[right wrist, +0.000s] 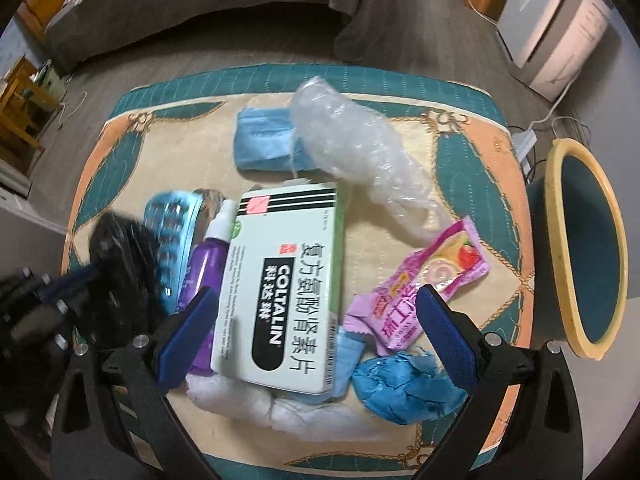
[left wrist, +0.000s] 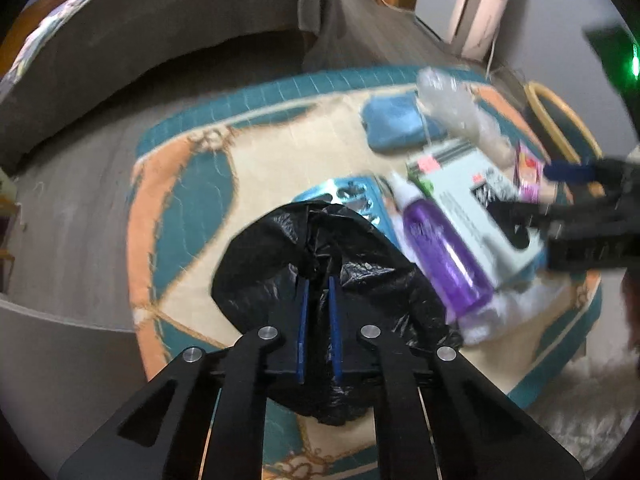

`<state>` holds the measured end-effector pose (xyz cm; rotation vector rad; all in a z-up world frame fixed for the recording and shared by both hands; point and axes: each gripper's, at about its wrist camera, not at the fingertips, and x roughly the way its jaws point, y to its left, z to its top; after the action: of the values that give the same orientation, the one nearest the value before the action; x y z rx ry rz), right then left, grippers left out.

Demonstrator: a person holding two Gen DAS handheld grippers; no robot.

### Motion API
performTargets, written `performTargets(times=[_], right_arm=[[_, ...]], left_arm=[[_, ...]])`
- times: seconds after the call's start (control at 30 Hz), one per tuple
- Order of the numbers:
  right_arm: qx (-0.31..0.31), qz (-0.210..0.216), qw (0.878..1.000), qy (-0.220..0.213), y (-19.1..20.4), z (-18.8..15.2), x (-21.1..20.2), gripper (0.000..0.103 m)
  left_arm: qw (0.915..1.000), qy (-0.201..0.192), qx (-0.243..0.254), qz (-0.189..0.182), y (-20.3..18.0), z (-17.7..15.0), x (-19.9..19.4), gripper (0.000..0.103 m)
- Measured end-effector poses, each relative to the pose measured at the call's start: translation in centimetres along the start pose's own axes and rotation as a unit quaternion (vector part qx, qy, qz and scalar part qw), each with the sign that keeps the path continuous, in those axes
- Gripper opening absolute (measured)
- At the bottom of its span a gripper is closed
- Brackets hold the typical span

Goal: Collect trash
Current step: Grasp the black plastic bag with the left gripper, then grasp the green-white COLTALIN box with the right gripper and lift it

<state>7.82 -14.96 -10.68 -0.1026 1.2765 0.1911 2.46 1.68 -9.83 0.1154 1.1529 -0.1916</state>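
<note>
Trash heaped on a quilted mat [right wrist: 472,148]: a glossy medicine box [right wrist: 280,284] dead ahead between the right gripper's [right wrist: 316,312] wide-spread pads, a pink crinkly wrapper [right wrist: 420,280] by the right pad, a purple bottle [right wrist: 204,276] by the left one. Crumpled blue paper [right wrist: 400,388] just below the wrapper, white tissue [right wrist: 240,396] under the box, bubble wrap [right wrist: 360,152] and a blue cloth [right wrist: 264,144] farther ahead. Black bag [left wrist: 320,272], thin and wrinkled, pinched in the left gripper [left wrist: 319,320], jaws narrow on its film, probably to keep it ready for filling. Blister pack [left wrist: 352,196] just beyond the bag.
</note>
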Motion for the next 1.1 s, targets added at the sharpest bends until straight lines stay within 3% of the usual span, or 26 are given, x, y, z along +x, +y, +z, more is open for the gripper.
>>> performTargets(times=[0.37, 0.47, 0.57, 0.63, 0.93, 0.97, 1.0, 1.03, 1.1], right_arm=[[-0.029, -0.002, 0.999, 0.022, 1.9, 0.4, 2.5, 0.097], [-0.034, -0.003, 0.999, 0.033, 2.4, 0.4, 3.8, 0.094], [-0.046, -0.007, 0.998, 0.045, 2.8, 0.3, 4.9, 0.084], [-0.048, -0.003, 0.998, 0.041, 2.9, 0.4, 5.0, 0.071], [-0.072, 0.0, 0.997, -0.008, 3.8, 0.8, 2.5, 0.067], [-0.071, 0.006, 0.997, -0.014, 3.7, 0.9, 2.0, 0.063], [-0.068, 0.015, 0.997, -0.019, 3.6, 1.0, 1.5, 0.034], [-0.062, 0.027, 0.998, -0.017, 3.2, 1.0, 1.2, 0.024], [-0.052, 0.024, 0.998, -0.013, 2.7, 1.0, 0.8, 0.019]], left_arm=[[0.9966, -0.065, 0.048, -0.016, 1.1, 4.9, -6.0, 0.009], [0.9969, -0.066, 0.023, -0.036, 1.9, 4.9, -5.7, 0.009], [0.9966, -0.065, 0.01, -0.049, 2.1, 5.1, -5.1, 0.009], [0.9966, -0.065, 0.007, -0.051, 2.2, 5.2, -4.8, 0.009], [0.9963, -0.063, -0.008, -0.057, 2.7, 5.5, -4.2, 0.009], [0.9962, -0.064, -0.009, -0.058, 2.7, 5.5, -4.3, 0.009], [0.9962, -0.065, -0.008, -0.057, 2.7, 5.5, -4.3, 0.009], [0.9962, -0.066, -0.008, -0.056, 2.7, 5.5, -4.3, 0.009], [0.9962, -0.066, -0.009, -0.056, 2.7, 5.5, -4.2, 0.009]])
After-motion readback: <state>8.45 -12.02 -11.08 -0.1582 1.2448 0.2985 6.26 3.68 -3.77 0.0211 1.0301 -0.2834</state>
